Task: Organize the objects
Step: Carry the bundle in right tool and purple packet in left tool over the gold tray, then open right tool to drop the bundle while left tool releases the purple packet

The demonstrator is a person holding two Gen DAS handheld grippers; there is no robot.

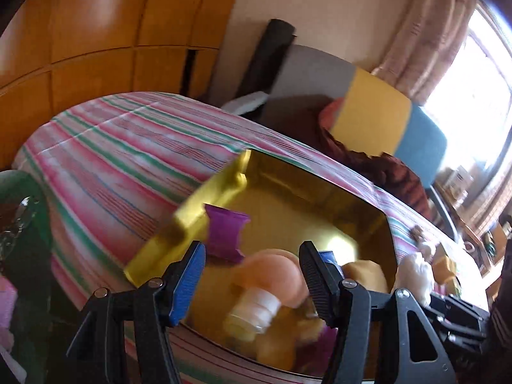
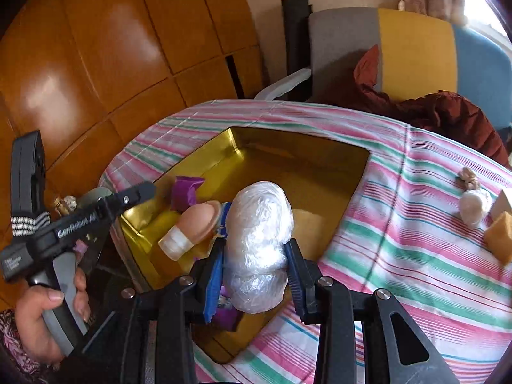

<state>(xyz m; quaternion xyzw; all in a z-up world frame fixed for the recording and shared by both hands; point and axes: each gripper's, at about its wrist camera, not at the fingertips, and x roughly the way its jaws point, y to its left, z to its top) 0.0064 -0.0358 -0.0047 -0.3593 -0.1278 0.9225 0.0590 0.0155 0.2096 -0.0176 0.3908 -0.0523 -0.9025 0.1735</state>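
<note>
Left tongs (image 1: 252,275) stand with their jaws well apart and nothing between them, hanging over the near end of a gold tin (image 1: 320,198) that sits on a striped cloth (image 1: 105,147). Just ahead of the left jaw lies a purple wrapper (image 1: 225,235); between the jaws, lower in the tin, lies a peach bottle (image 1: 272,275) with a ribbed white cap, blurred. Beyond the right jaw is a yellow lump (image 1: 364,275), also blurred, and a white bundle (image 1: 414,275) lies outside the tin on the cloth.

Right tongs (image 2: 254,267) are closed on a bundle (image 2: 260,240) of crinkled clear plastic film, white and glossy, egg-shaped and standing upright, its lower half pinched between the jaws above the tin (image 2: 288,160). To its left in the tin lie the wrapper (image 2: 185,190) and the bottle (image 2: 192,228), tilted with its cap toward the tongs. Farther left the other tongs (image 2: 140,192) reach over the tin's edge. Well off to the right on the cloth (image 2: 400,224) lie a smaller white wad (image 2: 473,206) and a yellow sponge (image 2: 500,236).
</note>
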